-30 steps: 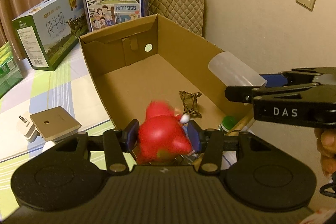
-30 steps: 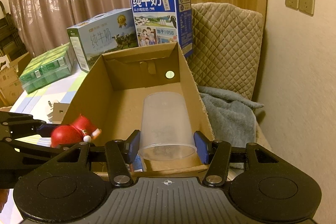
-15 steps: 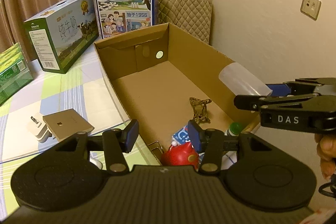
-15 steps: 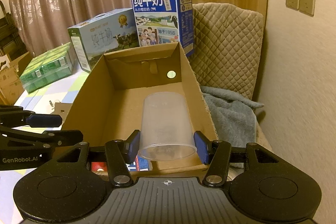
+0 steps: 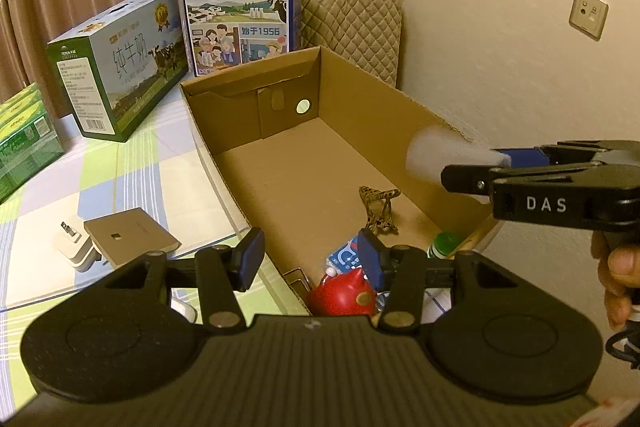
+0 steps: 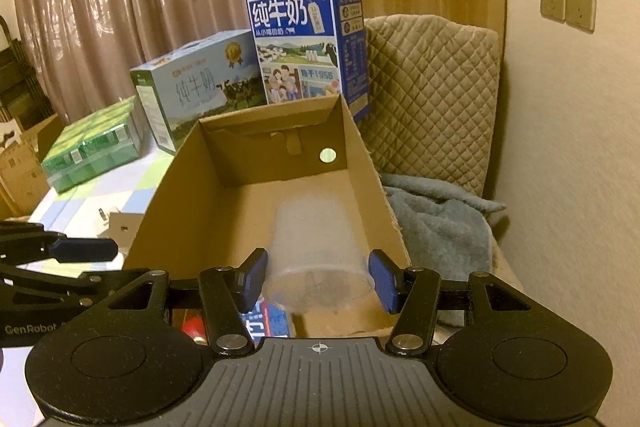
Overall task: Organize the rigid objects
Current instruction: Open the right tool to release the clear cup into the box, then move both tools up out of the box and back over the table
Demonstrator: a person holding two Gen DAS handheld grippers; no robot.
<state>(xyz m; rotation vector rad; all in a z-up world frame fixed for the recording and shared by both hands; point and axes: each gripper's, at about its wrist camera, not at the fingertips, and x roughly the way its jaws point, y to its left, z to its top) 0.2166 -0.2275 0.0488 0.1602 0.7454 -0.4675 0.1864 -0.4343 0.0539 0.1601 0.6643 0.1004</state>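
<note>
An open cardboard box point(image 5: 360, 87) lies ahead. A red toy point(image 5: 344, 293) lies inside at its near end, beside a blue packet point(image 5: 346, 255), a green-capped bottle point(image 5: 444, 243) and a small brown figure point(image 5: 378, 207). My left gripper point(image 5: 310, 259) is open and empty above the toy. My right gripper point(image 6: 318, 277) has its jaws spread a little wider than the clear plastic cup point(image 6: 316, 251) between them; the cup is blurred over the box. The cup point(image 5: 444, 155) and right gripper point(image 5: 540, 183) also show in the left wrist view.
Milk cartons: a blue one point(image 5: 240, 7), a green-white one point(image 5: 116, 63) and a green pack point(image 5: 24, 139) stand behind and left of the box. A tan flat box point(image 5: 128, 239) and a white plug point(image 5: 72, 247) lie on the checked cloth. A quilted cushion point(image 6: 432, 95) and a grey blanket point(image 6: 440, 223) are on the right.
My left gripper let go of the red toy, which dropped into the box's near end. My right gripper's jaws have spread off the clear cup, which now looks blurred.
</note>
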